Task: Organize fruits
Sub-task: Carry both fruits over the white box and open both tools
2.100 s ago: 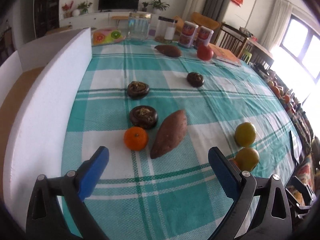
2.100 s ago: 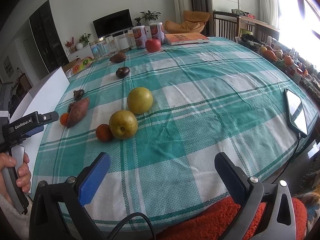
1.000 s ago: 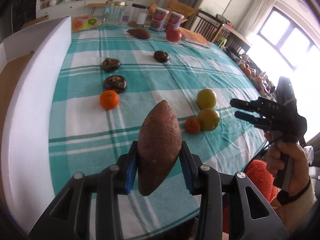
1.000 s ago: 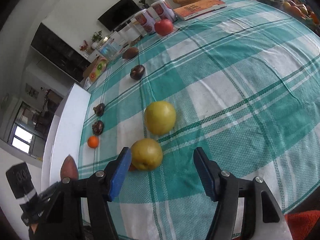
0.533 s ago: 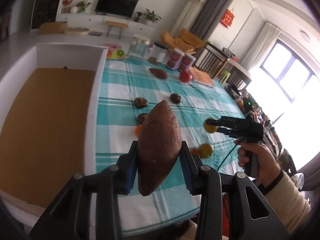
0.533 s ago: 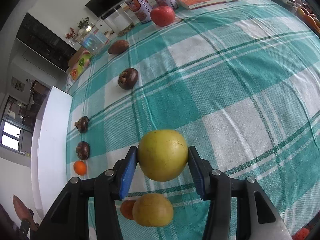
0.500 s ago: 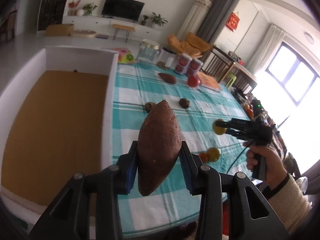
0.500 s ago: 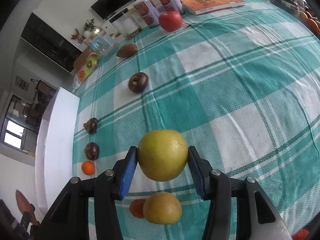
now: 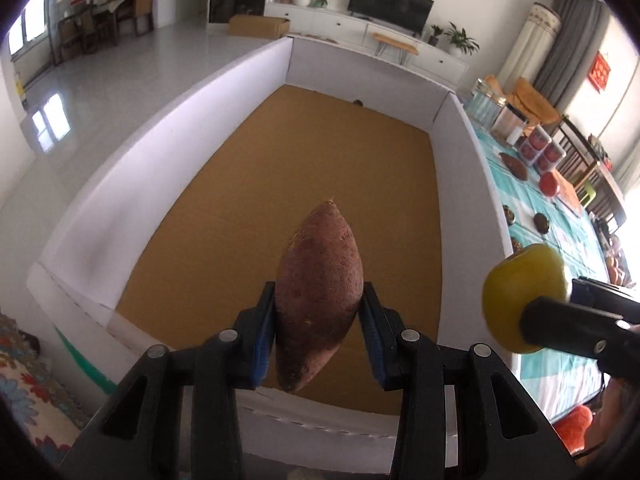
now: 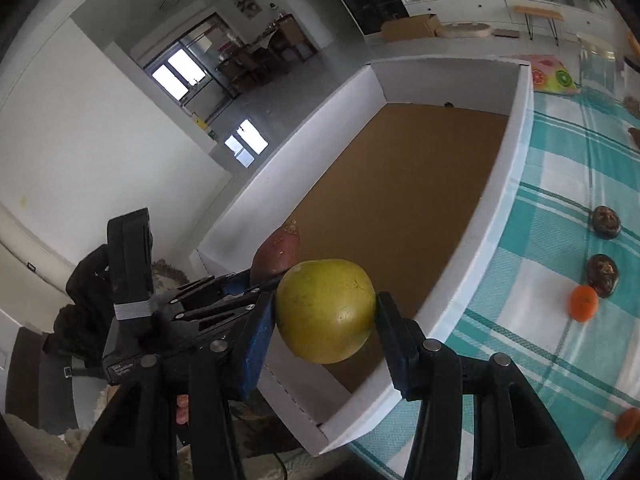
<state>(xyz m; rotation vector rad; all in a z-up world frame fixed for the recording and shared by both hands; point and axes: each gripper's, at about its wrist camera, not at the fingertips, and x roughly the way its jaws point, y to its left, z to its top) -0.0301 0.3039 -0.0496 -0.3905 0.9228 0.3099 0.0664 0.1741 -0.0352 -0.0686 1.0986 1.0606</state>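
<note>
I have both grippers loaded and hanging over the box [image 9: 464,184] — nothing has gone in yet, as far as I can see: its brown floor shows bare apart from a small dark speck by the far wall. My left gripper [image 9: 319,322] is clamped on the sweet potato [image 9: 319,300], held tip-up above the near end of the box. My right gripper [image 10: 326,320] is clamped on the yellow-green fruit [image 10: 326,310], just beside the left one and over the box's near corner. So I judge the task barely begun: two pieces are ready to drop, none placed. Left on the cloth [image 10: 560,200] I count a tangerine [image 10: 584,303], two dark fruits [image 10: 602,280] next to it, part of another orange piece at the frame edge, and — in the left view — a second sweet potato [image 9: 516,166], a tomato [image 9: 549,184] and more dark fruits further along.
</note>
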